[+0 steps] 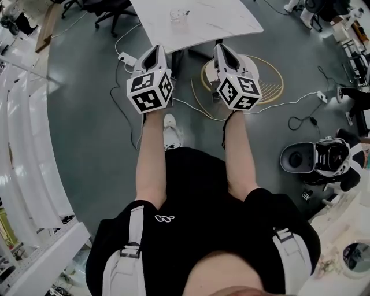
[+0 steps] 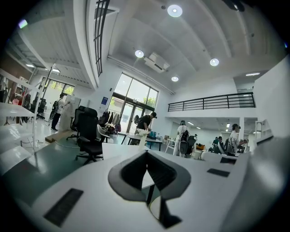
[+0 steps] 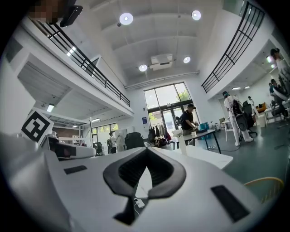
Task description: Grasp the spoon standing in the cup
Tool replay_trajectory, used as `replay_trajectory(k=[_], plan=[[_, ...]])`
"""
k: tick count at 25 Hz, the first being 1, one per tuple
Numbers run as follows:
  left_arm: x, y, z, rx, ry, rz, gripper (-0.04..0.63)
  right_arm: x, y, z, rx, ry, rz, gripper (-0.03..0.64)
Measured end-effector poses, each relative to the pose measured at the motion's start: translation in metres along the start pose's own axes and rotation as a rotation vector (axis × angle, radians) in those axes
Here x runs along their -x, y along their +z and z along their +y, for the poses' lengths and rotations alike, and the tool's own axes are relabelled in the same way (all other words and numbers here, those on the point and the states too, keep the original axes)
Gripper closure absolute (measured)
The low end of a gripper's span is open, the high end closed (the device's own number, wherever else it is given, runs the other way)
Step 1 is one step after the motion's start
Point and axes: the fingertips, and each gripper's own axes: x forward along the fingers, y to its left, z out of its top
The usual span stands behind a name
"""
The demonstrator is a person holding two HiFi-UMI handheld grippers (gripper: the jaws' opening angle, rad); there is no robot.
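Left gripper [image 1: 155,48] and right gripper [image 1: 222,47], mid-frame: jaws together, empty. Cup [image 1: 179,16] on white table [image 1: 231,23] at top centre, well apart from both; spoon too small to discern.

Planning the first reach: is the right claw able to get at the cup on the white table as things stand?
Probably not yet: the right claw is shut and held short of the cup, which sits farther back on the table. Nothing blocks the way.
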Motion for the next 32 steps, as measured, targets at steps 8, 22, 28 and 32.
replay_trajectory(k=[8,22,28,32], plan=[[-0.082,-0.006,0.041,0.025,-0.025,0.067,0.581,-0.09,-0.024,-0.008,-0.001,-0.015,0.076,0.611],[-0.192,-0.021,0.103,0.106,-0.04,0.144,0.581,-0.203,-0.062,-0.021,0.023,-0.035,0.188,0.611],[-0.222,-0.048,0.105,0.133,-0.044,0.206,0.581,-0.211,-0.085,-0.048,0.097,-0.087,0.269,0.611],[-0.241,-0.062,0.097,0.125,-0.055,0.239,0.581,-0.223,-0.093,-0.064,0.097,-0.095,0.281,0.611]])
